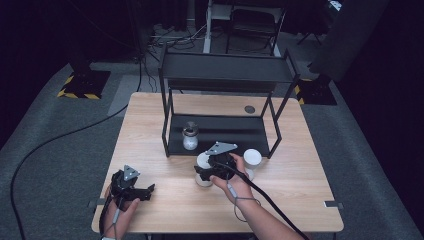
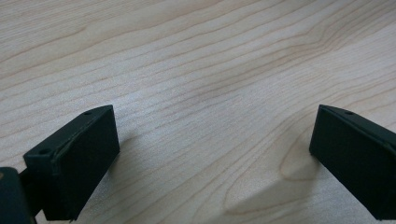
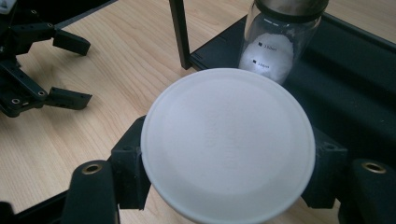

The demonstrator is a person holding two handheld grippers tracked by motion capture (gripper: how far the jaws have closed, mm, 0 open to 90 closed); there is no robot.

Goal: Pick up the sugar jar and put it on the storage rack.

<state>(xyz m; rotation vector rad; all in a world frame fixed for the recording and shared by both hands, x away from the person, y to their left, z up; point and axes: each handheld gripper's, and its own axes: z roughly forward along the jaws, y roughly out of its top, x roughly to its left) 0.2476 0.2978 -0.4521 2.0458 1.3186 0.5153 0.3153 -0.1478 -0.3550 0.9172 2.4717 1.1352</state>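
A black two-tier metal rack (image 1: 225,75) is set at the twelve o'clock side of the wooden desk (image 1: 150,125). A glass jar (image 1: 190,136) holding white powder is kept on its lower shelf, toward nine o'clock. A black cable (image 1: 50,142) is laid across the grey floor (image 1: 50,200) at nine o'clock.

The table (image 1: 150,115) is light wood with clear grain lines and a smooth, slightly shiny surface. The white lid (image 3: 228,142) looks like matt plastic, with a fine, a little rough texture on top. The jar (image 3: 280,39) is clear, glossy glass and holds a white, fluffy material. The shelf rack (image 1: 225,75) seems to be black metal with a matt finish. The right gripper (image 3: 228,186) has matt black plastic jaws with brass-coloured screw inserts.
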